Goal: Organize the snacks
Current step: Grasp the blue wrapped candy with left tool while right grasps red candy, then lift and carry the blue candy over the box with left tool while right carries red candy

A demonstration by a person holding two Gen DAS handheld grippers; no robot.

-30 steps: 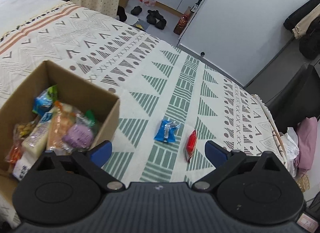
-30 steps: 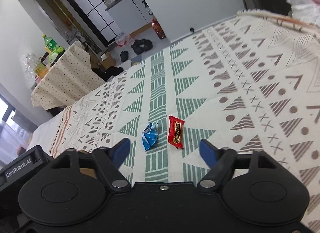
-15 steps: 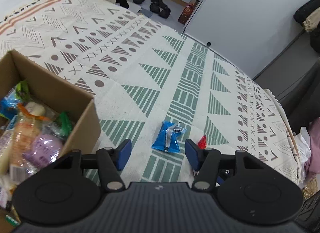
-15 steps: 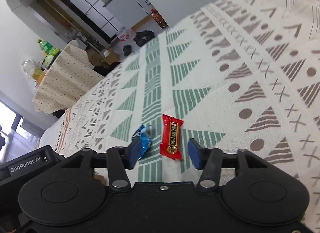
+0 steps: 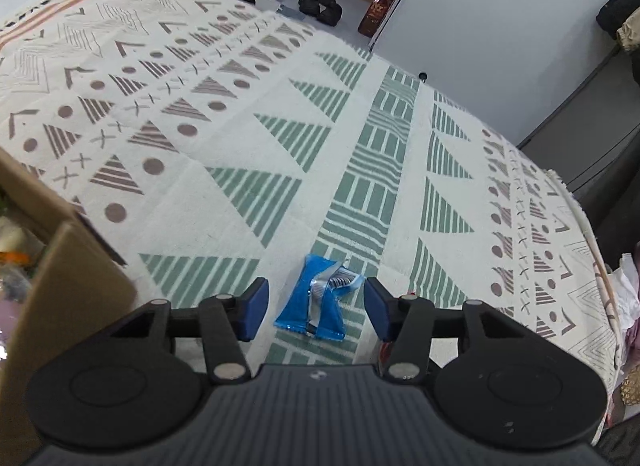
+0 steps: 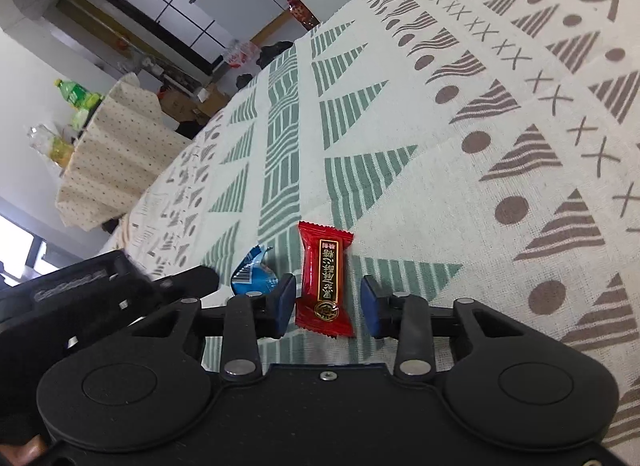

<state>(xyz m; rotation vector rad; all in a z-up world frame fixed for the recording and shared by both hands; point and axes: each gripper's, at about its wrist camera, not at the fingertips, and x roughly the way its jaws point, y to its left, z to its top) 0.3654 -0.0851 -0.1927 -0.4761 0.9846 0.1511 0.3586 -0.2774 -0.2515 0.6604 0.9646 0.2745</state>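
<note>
A blue snack packet [image 5: 318, 300] lies on the patterned cloth, between the open fingers of my left gripper [image 5: 316, 306], which is low over it and apart from it. A red candy packet [image 6: 326, 280] lies between the open fingers of my right gripper [image 6: 328, 306], untouched. The blue packet also shows in the right wrist view [image 6: 254, 272], just left of the right gripper, with the left gripper's body [image 6: 80, 286] beside it. A cardboard box [image 5: 68, 278] holding snacks stands at the left.
The patterned cloth [image 5: 280, 145] covers a wide surface that drops off at the right edge [image 5: 592, 250]. Shoes [image 5: 316, 3] and a bottle lie on the floor beyond. A cloth-covered table [image 6: 112, 153] with bottles stands at the far left.
Both grippers have come down and forward. The blue packet now lies between the left fingers and the red packet between the right fingers. Both finger pairs have narrowed but stay open.
</note>
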